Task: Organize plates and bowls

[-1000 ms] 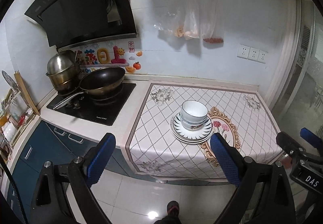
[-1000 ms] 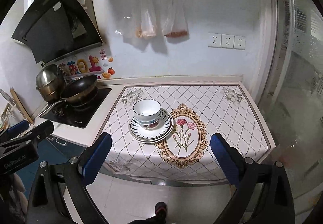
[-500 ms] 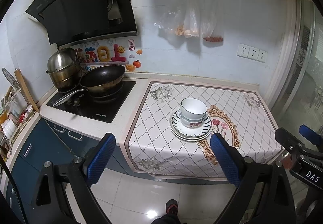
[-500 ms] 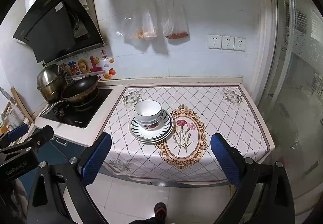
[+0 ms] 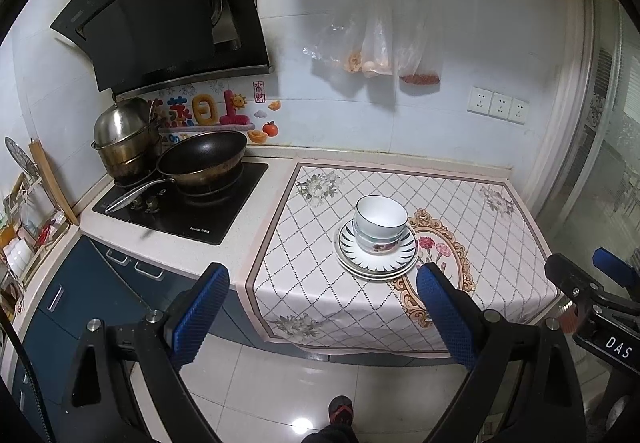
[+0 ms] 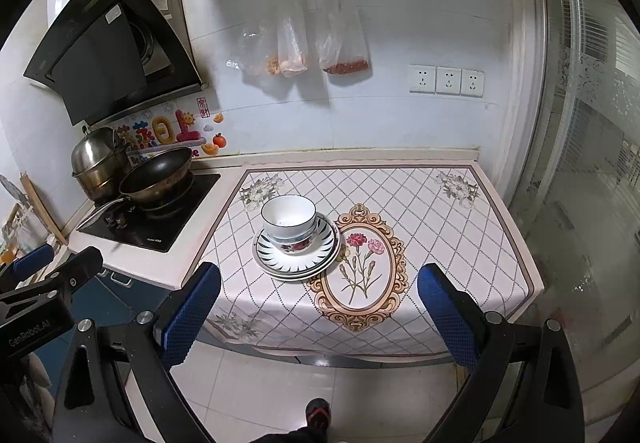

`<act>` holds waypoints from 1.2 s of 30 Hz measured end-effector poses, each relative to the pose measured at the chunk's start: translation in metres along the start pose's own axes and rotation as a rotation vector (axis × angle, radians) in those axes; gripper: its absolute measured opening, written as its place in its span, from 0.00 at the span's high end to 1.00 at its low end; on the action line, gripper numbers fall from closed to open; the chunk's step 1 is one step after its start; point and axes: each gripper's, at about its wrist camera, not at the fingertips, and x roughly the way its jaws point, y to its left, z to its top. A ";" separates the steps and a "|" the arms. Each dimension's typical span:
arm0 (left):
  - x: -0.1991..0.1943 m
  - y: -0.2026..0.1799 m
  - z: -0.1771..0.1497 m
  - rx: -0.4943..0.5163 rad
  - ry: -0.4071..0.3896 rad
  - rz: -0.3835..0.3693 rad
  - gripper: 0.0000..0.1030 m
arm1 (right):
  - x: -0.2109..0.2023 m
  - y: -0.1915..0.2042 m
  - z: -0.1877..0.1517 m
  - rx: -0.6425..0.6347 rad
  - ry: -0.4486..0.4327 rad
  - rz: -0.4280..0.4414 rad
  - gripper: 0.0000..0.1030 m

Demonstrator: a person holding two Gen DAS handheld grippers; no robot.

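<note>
A kitchen tabletop [image 6: 460,243] covered by a white diamond-patterned cloth with a flower medallion. Near the cloth's middle, just left of the medallion, sits a stack of plates [image 6: 298,259] [image 5: 376,257]; the top plate has a dark rayed rim. Stacked bowls [image 6: 290,221] [image 5: 380,223] stand on the plates, the upper one white inside, the lower one with a flower pattern on its side.

The left claw [image 5: 320,307] hangs in front of the tabletop's near edge, its blue-padded fingers spread wide apart, gripping nothing. The right claw [image 6: 318,307] is also held short of the tabletop, fingers wide apart and empty. Both are well apart from the dishes.

To the left, a dark frying pan [image 6: 158,173] and a steel pot [image 6: 98,157] sit on a black stove [image 6: 160,227]. Plastic bags [image 6: 316,35] hang on the wall behind.
</note>
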 end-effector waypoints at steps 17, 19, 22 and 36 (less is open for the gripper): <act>-0.009 -0.002 0.000 0.014 -0.018 -0.009 0.07 | -0.007 -0.001 -0.005 0.003 -0.017 -0.016 0.02; -0.009 -0.003 0.000 0.023 -0.015 -0.020 0.07 | -0.007 -0.002 -0.005 0.006 -0.015 -0.015 0.02; -0.007 -0.005 0.001 0.033 -0.013 -0.030 0.01 | -0.008 -0.001 -0.006 0.005 -0.016 -0.016 0.02; -0.008 -0.003 0.003 0.013 -0.033 -0.029 0.00 | -0.011 -0.001 -0.003 -0.010 -0.030 -0.025 0.02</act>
